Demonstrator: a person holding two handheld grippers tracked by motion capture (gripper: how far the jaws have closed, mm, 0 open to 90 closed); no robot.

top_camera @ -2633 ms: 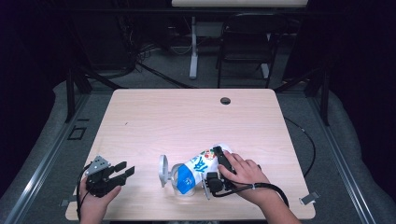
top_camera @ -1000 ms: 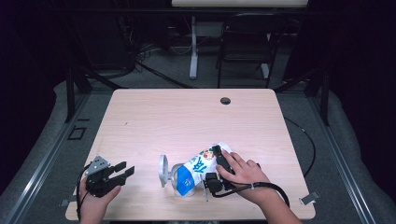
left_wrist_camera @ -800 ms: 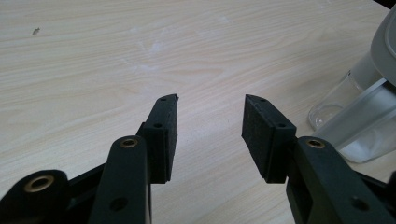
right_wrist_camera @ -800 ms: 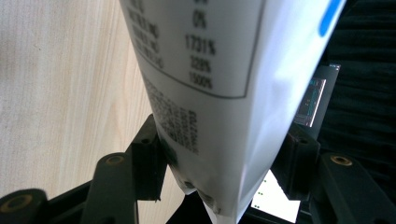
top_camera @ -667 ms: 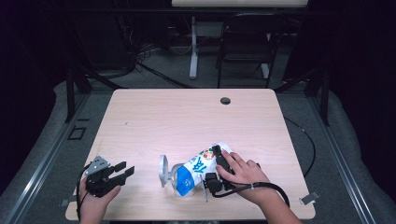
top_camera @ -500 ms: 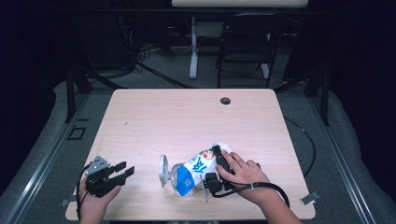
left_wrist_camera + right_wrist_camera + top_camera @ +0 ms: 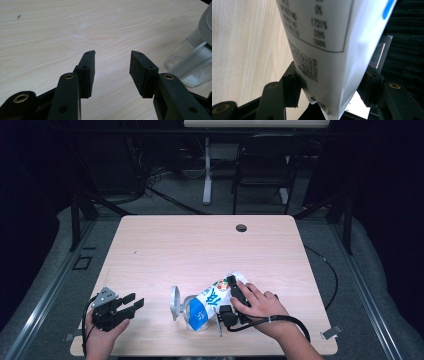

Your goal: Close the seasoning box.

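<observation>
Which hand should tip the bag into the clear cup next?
Right. The right gripper is already clamped on the white and blue bag, which leans over the clear container. The left gripper sits open and empty off to the side, touching nothing.

High view looks down over the table (image 7: 165, 245); both gripper views skim it closely.
</observation>
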